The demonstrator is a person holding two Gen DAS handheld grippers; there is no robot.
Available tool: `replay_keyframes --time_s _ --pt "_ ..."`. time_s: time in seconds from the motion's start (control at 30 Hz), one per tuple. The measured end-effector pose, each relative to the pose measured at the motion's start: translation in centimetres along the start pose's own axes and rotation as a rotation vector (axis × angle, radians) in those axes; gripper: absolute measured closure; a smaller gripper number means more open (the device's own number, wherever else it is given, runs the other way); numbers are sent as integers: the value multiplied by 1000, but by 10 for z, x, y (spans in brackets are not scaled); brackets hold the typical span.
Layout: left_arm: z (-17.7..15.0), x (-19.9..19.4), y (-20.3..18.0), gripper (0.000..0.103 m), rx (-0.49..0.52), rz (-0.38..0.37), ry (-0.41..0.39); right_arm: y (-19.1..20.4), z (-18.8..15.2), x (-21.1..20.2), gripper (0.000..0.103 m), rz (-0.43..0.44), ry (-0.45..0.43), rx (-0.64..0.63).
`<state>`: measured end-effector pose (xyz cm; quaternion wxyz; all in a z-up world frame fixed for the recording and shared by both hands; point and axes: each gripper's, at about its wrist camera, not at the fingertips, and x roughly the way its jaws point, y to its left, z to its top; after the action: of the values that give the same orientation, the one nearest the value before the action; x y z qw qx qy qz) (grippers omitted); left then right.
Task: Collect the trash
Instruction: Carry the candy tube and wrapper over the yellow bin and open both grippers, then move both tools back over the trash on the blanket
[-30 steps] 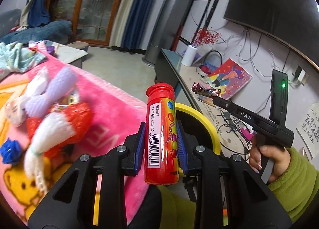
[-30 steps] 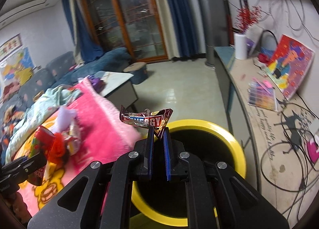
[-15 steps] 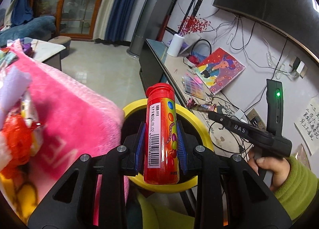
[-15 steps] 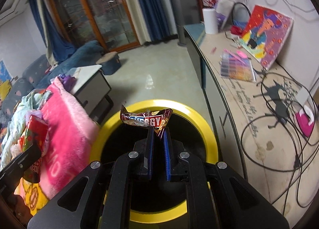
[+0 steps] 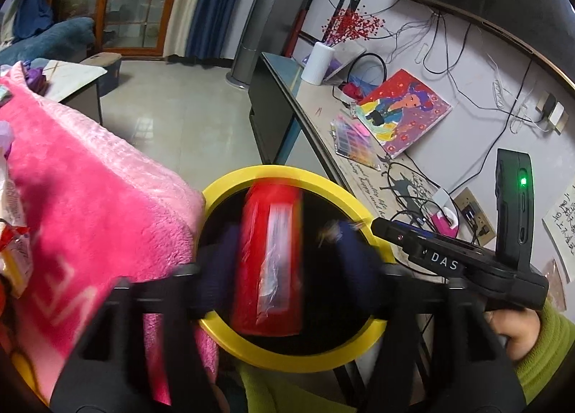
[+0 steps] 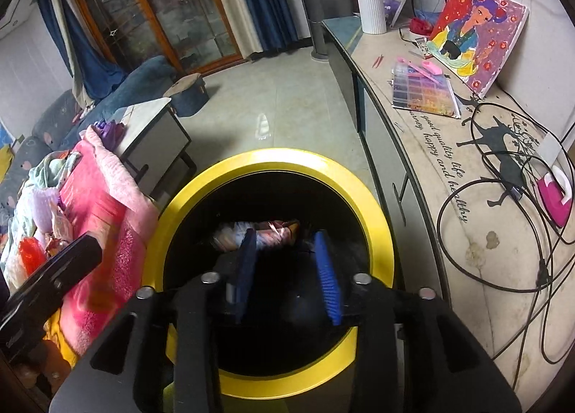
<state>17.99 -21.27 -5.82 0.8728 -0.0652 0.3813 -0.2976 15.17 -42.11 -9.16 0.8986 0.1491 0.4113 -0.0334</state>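
Both my grippers hang over the yellow-rimmed bin, w/ both loads let go. My left gripper has just been opening: jaws spread wide, blurred, and the red candy tube sits betw. them but free of the pads, a smear dropping into the bin's dark mouth. My right gripper has also just been opening, roughly a third apart, nothing pressed betw. the blue pads. The snack wrapper shows blurred just past the tips, inside the bin, prob. mid-fall; can't tell if it's landed.

Handling, my guess:
- Tube: rigid plastic, smooth label, so a bit slippery; light, maybe w/ candy rattling inside. Best taken across the mid body, pads square on the sides, not on the cap.
- Wrapper: foil film, nearly weightless, floppy, crinkles. Pinch a crimped end or a fold, jaws nearly closed; it can cling to a pad on release.

More trash looks left on the pink blanket at left: red & white packets, soft and light, prob. the same pinch-a-fold grip. The desk at right has cables, a painting; not trash as far as I can tell.
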Motion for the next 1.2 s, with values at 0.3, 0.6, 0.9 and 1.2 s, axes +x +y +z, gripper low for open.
replay_keyframes --time_s 0.3,0.6,0.9,1.2 --pt "0 -37 10 11 -15 26 -90 6 6 -20 48 6 -88 6" --pt "-4 -81 20 11 -21 114 -183 37 8 -53 41 97 -194 -42" --pt "-12 -124 42 11 -43 213 -269 81 -1 -80 39 198 -239 -121" --pt "-23 -165 68 11 -71 301 -343 128 -14 -88 39 263 -235 -226"
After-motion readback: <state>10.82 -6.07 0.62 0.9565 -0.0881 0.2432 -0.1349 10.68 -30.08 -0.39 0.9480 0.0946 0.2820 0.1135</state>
